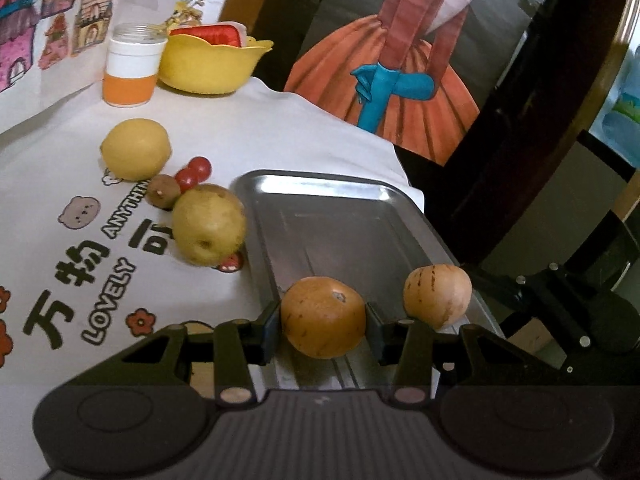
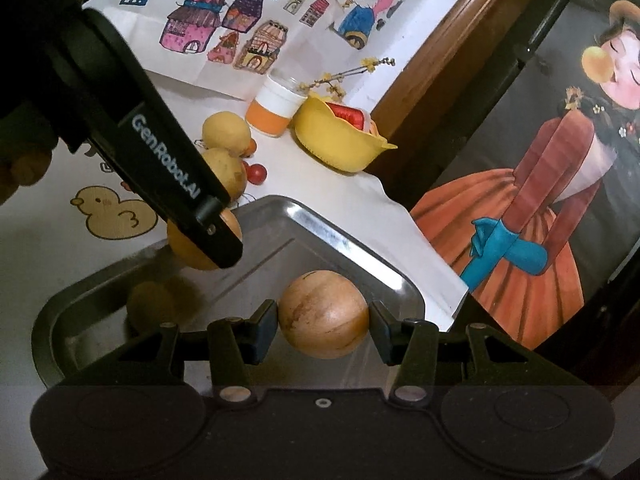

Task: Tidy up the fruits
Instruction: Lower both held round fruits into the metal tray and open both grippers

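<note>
Left wrist: tan, dark-flecked fruit (image 1: 323,316) over tray (image 1: 340,216).

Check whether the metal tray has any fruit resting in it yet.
Cannot tell. The metal tray shows mostly bare floor; two orange-brown fruits sit above it between the fingers of the left gripper and right gripper, contact with its floor unclear.

Home dining table: cartoon tablecloth (image 1: 248,128) (childish prints), yellow bowl (image 1: 208,64), wall drawings (image 2: 224,24).

Left gripper (image 2: 216,236) hides much of its fruit (image 2: 180,246).
</note>
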`<action>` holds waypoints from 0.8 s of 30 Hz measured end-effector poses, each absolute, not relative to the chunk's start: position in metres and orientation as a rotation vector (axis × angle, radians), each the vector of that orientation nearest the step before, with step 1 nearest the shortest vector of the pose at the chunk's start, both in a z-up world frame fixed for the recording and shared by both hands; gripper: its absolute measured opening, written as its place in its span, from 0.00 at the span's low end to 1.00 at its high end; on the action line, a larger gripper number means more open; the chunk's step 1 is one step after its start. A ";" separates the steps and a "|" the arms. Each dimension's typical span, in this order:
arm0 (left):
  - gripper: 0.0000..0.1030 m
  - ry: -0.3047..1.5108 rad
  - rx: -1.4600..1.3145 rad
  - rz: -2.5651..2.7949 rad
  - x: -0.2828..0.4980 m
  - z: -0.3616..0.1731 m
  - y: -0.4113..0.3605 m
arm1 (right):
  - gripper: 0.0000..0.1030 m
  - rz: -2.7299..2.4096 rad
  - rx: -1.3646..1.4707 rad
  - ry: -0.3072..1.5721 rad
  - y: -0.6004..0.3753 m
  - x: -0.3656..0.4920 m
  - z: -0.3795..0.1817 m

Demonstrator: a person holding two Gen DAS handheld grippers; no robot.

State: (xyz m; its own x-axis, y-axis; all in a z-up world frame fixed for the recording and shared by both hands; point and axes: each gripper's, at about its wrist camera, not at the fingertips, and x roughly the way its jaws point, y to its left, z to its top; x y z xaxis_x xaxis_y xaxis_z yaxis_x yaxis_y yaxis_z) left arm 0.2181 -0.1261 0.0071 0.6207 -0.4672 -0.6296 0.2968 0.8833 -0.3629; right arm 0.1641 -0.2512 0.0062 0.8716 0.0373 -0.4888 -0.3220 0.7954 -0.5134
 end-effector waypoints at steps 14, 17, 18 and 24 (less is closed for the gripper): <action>0.47 0.796 -0.148 -0.453 0.214 0.004 -0.146 | 0.50 0.203 -0.534 0.565 -0.262 0.179 0.002; 0.47 0.801 -0.146 -0.454 0.214 0.003 -0.147 | 0.50 0.204 -0.532 0.570 -0.263 0.179 0.001; 0.47 0.801 -0.145 -0.454 0.214 0.003 -0.147 | 0.50 0.205 -0.532 0.571 -0.263 0.180 0.001; 0.47 0.807 -0.141 -0.457 0.215 0.003 -0.149 | 0.51 0.205 -0.533 0.572 -0.263 0.180 0.001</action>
State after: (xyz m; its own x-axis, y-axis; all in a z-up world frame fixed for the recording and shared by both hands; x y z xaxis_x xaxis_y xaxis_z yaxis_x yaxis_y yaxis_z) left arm 0.2147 -0.1490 0.0026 0.6008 -0.4456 -0.6637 0.3399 0.8938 -0.2924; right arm 0.1799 -0.2627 0.0008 0.8252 0.0389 -0.5635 -0.3277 0.8455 -0.4216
